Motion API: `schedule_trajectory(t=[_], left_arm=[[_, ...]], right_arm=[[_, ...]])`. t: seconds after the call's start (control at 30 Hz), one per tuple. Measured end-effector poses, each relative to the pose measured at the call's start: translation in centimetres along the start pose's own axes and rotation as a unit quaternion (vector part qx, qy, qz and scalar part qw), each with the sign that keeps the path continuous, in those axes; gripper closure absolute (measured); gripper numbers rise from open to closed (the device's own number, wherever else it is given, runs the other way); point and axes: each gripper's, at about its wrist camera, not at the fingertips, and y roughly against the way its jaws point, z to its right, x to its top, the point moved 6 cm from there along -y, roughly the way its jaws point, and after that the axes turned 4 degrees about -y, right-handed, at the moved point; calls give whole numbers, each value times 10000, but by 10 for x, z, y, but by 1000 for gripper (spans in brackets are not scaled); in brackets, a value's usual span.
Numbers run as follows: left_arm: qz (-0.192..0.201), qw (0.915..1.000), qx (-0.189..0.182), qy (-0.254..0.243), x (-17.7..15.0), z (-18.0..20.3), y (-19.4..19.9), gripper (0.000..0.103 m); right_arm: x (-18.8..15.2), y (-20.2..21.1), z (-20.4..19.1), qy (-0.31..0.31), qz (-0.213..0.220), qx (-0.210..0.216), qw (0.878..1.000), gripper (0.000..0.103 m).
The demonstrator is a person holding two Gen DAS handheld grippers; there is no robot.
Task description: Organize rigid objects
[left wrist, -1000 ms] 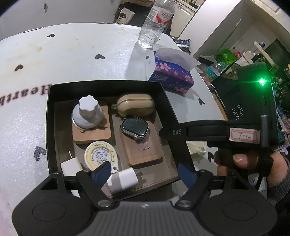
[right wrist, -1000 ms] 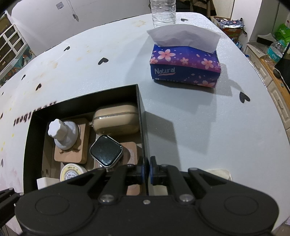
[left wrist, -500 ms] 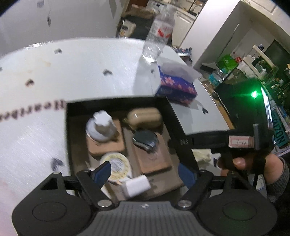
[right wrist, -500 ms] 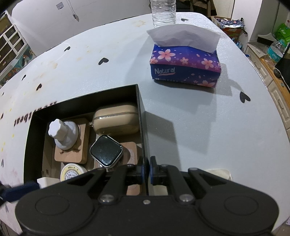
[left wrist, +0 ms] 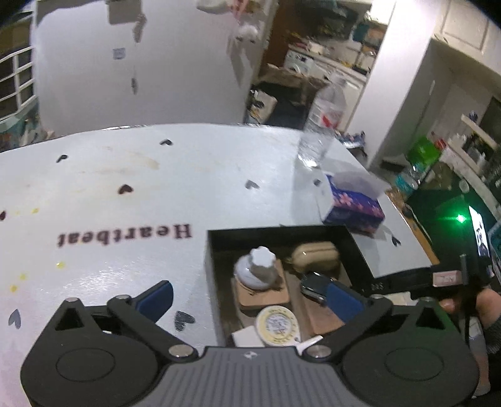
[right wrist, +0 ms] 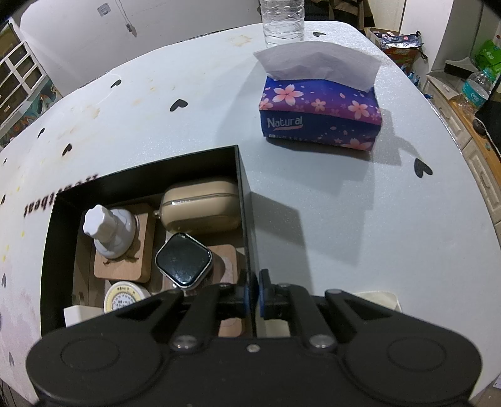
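The open black rectangular box [right wrist: 242, 191] sits on the white round table [right wrist: 344, 219] printed with small black hearts, near its front edge. Inside it you have a white ribbed-cap ceramic bottle [right wrist: 108, 230] standing upright on a square wooden coaster [right wrist: 139, 266], a beige rounded earbud case [right wrist: 200, 205] beside it against the far wall, and a square dark-faced smartwatch [right wrist: 183, 260] lying partly on a second wooden coaster [right wrist: 230, 260]. Nearer to you lie a round cream tape measure [right wrist: 125, 296] and a white charger block [right wrist: 78, 313], both partly hidden by the tool.

Your right gripper [right wrist: 254, 289] is clamped on the box's right wall, one pad inside and one outside, jaws nearly together around the thin black card. In the left wrist view you can see that tool [left wrist: 407, 281] reaching in from the right.

Your left gripper [left wrist: 247, 297] hangs above the box's left wall with its jaws wide and nothing between them; one blue pad is over the bare table, the other over the box interior.

Beyond the box stand a purple flowered tissue pack [right wrist: 319, 115] and, farther back, a clear plastic water bottle [right wrist: 283, 22].
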Motion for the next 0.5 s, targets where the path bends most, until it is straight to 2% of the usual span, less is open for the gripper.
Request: schedule_trajectory(t=[0.2,0.23,0.3,0.4,0.5], left_arm=[[99,9997,128,174,-6,-16,4,0],[127,9996,149,180,-6,-16,5,0],[191,9995,169,170,-6,-16,7,0],[296,9993,192,144,-5,-15,9,0],[400,9989,204,153,-6,-13,12,0]], right_arm=[[-2,5,1,-70,127,16,9999,96],[-2,9,1,-69,213,9,9997,91],[-2,21,1,-34,428,12,9991,79],[-2,46,-2,110,863,111,9961,77],[-5,76,-3,311,1419,218,9891,68]])
